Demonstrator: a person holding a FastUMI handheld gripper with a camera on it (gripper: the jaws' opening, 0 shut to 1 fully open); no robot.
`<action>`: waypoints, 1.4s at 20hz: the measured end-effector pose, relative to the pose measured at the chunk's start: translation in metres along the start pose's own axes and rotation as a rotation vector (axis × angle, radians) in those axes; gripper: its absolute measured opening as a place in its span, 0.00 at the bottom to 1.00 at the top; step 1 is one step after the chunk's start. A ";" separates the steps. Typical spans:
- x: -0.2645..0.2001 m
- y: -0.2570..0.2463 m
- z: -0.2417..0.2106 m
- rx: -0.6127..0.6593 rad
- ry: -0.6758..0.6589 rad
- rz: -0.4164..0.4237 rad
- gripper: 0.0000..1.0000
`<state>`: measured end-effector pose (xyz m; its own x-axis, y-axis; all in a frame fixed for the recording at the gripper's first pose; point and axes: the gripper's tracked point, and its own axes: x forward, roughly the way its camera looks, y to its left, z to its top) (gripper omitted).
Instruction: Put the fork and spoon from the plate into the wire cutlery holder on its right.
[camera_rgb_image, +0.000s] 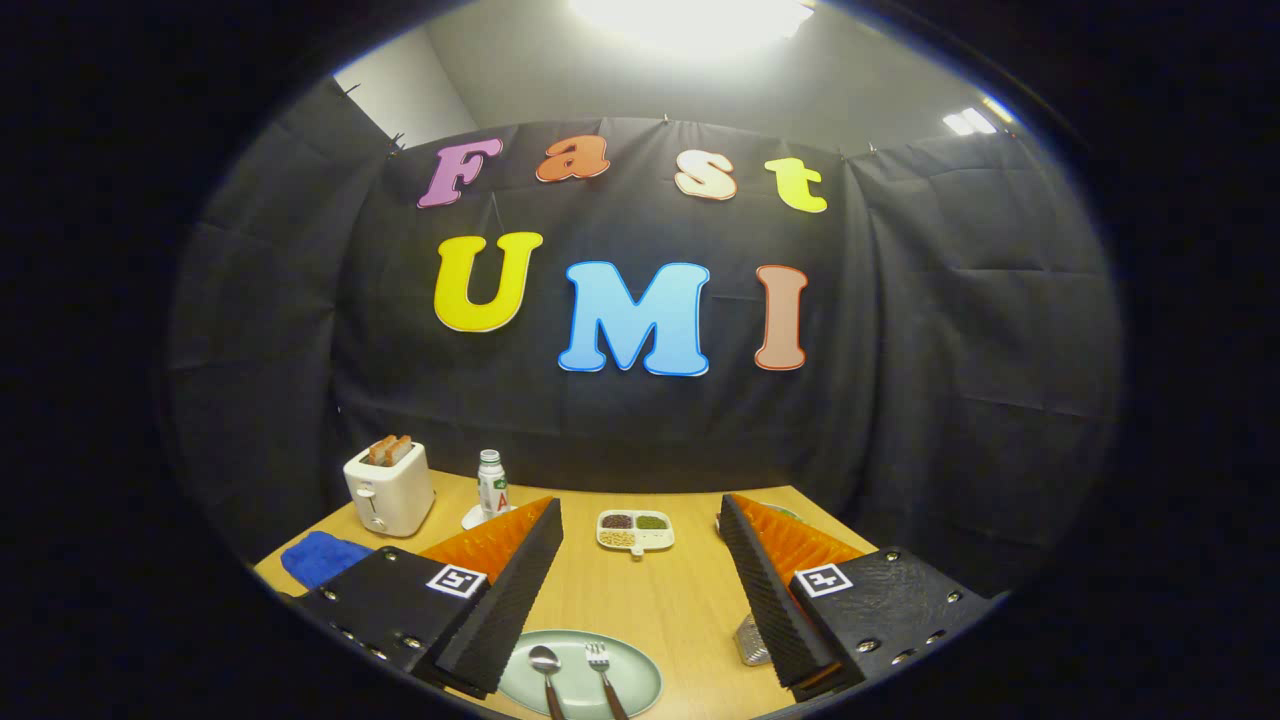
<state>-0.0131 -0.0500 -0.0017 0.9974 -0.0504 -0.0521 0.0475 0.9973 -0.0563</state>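
hovering above the plate, nothing picked up yet

the tongs sit wide apart and hold nothing; bare counter shows between the two fingers. landmark: the pale green plate, which lies on the counter between the fingers and below their tips. on the plate, the spoon lies left of the fork, side by side, apart, heads pointing away from the tongs and handles running back under them. judgement: this layout leaves each handle free for a single pinch. right of the plate, just beside it and partly hidden behind the right finger, a bit of silvery mesh shows, presumably the wire cutlery holder; its opening cannot be made out.

beyond the plate: a small divided dish of grains. beyond and left of the plate: a bottle, a white toaster with toast in its slots, a blue cloth.

judgement: task at its start, both utensils still on the plate. wide opening suits dropping over one handle.
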 end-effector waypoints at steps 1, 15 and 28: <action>-0.001 -0.005 0.002 -0.006 -0.002 0.002 0.97; -0.001 -0.021 0.031 0.033 -0.098 0.149 0.96; 0.011 0.014 -0.092 -0.041 0.306 0.316 0.96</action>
<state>-0.0068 -0.0411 -0.0944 0.9000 0.2374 -0.3656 -0.2661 0.9635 -0.0294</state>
